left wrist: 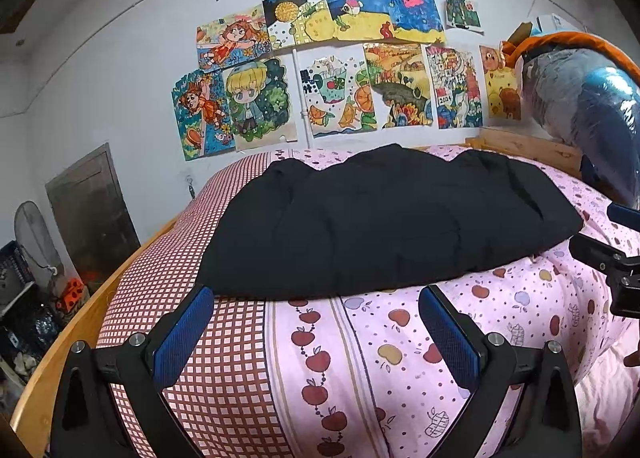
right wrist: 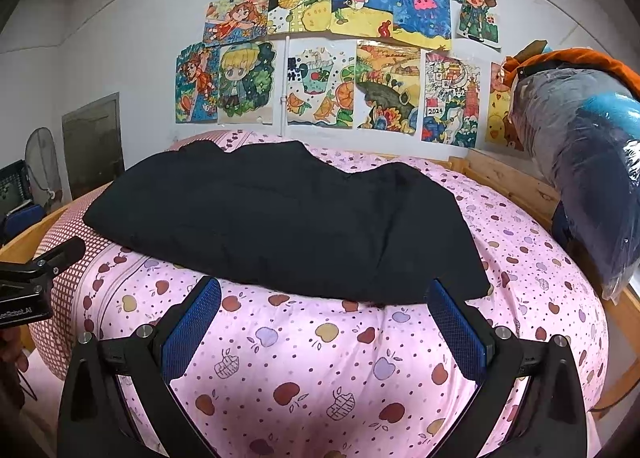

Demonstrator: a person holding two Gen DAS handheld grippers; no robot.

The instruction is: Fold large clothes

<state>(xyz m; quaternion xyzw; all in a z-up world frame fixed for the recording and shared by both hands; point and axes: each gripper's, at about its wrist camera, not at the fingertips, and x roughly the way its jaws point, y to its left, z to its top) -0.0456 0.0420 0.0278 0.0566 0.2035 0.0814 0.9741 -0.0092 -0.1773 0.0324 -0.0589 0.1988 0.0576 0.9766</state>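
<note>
while the left gripper (left wrist: 316,328) hangs released near the bed's (left wrist: 400,338) edge, a black garment (left wrist: 380,225) lies spread beyond it, the right gripper (left wrist: 608,258) at right. from the right wrist, the right gripper (right wrist: 324,318) gapes empty; drawings (right wrist: 340,57) far, plastic-wrapped bundle (right wrist: 592,161) right.

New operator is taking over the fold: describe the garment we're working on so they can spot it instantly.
Find the wooden-framed bed under the wall of colourful drawings. On its pink apple-print quilt lies the black garment, spread flat just beyond both open grippers. It is the only plain, dark item on the patterned bedding.
</note>
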